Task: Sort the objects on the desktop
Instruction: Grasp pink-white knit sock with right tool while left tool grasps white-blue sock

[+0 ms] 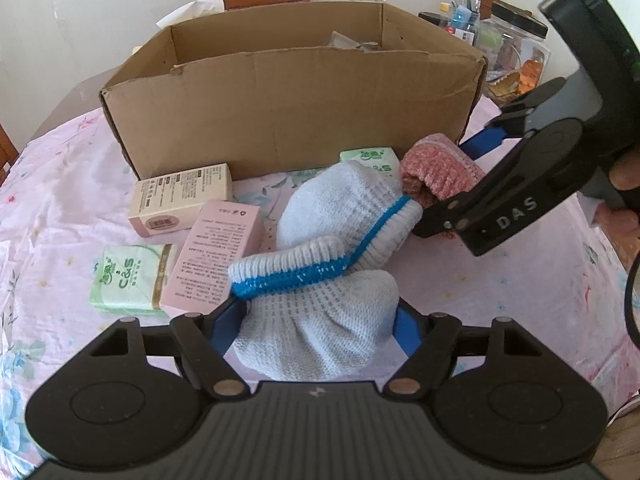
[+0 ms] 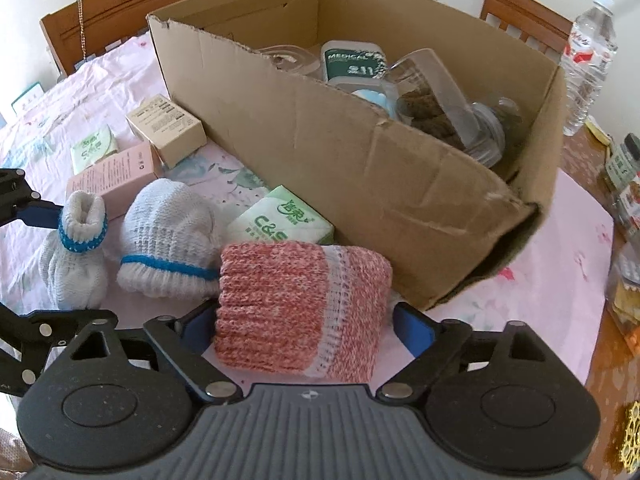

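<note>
Socks on a pink floral cloth [image 1: 60, 200] in front of a cardboard box [image 1: 288, 112]. Left gripper [image 1: 320, 320] has its blue pads either side of a white sock bundle [image 1: 320, 320], blue-banded cuff up and toward the box; contact on both sides looks likely, but the right pad is mostly hidden behind the knit. A second white sock [image 1: 344, 204] lies just beyond, long axis slanting away left, cuff toward the right gripper [image 1: 452, 168]. Right gripper straddles a red sock [image 2: 300, 312], a rolled, red-and-white knit lying crosswise between the pads; there is a gap on its right side, so whether it grips I cannot tell. In the left view the red sock is half hidden by the gripper body, marked "DAS". Tissue packs [image 1: 132, 280] read "C&S"; a third sits against the box behind the socks. Pink carton [image 1: 216, 252] and cream carton [image 1: 180, 196] print too small to read. In the box, a green pack [image 2: 352, 64] reads "MEDICAL"; clear jars there are partly cut off by the wall. Water bottle [image 2: 588, 60] label unreadable.
</note>
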The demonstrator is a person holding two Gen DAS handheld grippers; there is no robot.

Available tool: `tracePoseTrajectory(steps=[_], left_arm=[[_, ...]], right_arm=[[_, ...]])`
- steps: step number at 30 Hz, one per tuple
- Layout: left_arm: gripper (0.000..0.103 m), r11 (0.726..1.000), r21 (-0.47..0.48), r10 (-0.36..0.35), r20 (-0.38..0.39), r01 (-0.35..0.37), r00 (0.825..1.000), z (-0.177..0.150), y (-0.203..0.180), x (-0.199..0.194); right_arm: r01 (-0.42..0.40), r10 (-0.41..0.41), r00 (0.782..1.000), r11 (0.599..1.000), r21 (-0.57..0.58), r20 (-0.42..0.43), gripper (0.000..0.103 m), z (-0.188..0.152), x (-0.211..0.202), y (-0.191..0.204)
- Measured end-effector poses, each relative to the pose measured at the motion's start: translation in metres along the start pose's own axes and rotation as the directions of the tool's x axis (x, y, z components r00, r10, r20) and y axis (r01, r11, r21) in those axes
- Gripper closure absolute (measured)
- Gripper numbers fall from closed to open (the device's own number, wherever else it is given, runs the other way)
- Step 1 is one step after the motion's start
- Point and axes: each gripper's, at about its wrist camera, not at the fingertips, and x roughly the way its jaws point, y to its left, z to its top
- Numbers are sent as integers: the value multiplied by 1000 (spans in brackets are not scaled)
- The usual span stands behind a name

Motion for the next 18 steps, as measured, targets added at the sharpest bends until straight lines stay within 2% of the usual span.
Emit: tracePoseTrajectory(steps=[5, 18], left_arm=[[28, 1000, 14, -12, -4, 13, 1000, 3, 1, 1], [30, 995, 77, -58, 11, 57, 998, 16, 0, -17]], right_arm=[[13, -13, 1000, 1000, 0, -2, 21, 1, -2, 2], [29, -29, 999, 999, -17, 16, 23, -2, -41, 1]])
